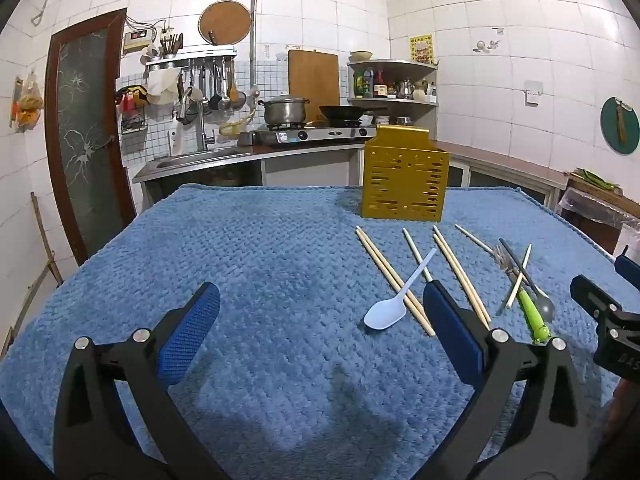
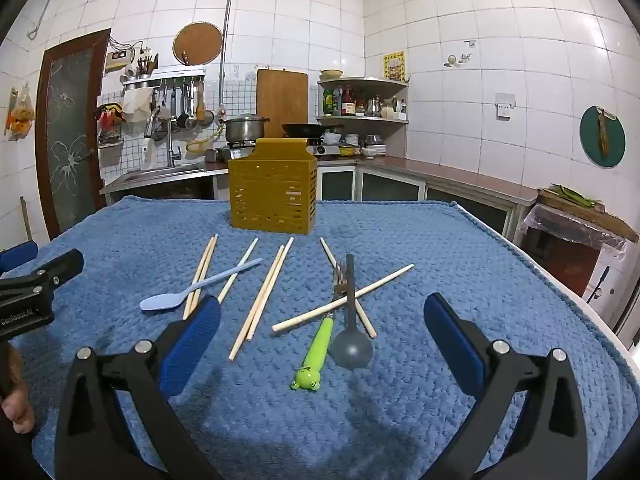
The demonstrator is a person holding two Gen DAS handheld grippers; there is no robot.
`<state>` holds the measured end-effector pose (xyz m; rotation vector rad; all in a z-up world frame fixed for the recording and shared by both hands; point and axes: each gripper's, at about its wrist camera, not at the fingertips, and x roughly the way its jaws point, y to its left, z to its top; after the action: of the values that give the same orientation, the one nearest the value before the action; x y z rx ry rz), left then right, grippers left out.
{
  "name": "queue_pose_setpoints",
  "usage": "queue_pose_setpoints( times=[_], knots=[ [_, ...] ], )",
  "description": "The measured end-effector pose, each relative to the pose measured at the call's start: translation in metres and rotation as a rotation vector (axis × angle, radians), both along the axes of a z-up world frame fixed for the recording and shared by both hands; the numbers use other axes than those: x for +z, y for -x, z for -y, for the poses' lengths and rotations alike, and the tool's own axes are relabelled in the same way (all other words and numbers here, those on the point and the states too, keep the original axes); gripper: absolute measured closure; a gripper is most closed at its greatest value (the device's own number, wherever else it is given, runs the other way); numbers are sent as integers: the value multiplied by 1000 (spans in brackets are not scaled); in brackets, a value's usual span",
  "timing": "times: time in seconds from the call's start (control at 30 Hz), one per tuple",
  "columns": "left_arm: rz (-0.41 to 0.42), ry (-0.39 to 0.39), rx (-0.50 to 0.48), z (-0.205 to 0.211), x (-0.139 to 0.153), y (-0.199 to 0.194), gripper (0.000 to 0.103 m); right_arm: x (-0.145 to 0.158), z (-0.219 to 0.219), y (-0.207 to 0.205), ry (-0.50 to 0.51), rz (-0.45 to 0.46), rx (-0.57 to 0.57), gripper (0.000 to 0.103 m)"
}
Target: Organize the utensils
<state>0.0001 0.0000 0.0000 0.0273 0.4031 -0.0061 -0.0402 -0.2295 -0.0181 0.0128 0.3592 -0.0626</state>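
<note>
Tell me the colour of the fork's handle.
Bright green, with a frog face at its end; the fork shows best in the right wrist view.

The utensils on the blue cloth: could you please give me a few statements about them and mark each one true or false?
1. The yellow holder stands upright at the far side of the blue cloth. True.
2. The light blue spoon is already inside the holder. False: it lies on the cloth, across a pair of chopsticks.
3. The right gripper is shut on the fork. False: its jaws are wide open and hold nothing.
4. The green-handled fork lies next to the grey spoon. True.
5. The left gripper is open and empty. True.
</note>
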Motion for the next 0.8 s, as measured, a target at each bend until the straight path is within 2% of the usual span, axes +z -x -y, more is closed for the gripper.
queue_pose_setpoints(
  times=[0.8],
  knots=[
    [4, 2, -2, 5, -4, 0, 5, 2, 0, 2, 5, 3, -2, 4]
  ],
)
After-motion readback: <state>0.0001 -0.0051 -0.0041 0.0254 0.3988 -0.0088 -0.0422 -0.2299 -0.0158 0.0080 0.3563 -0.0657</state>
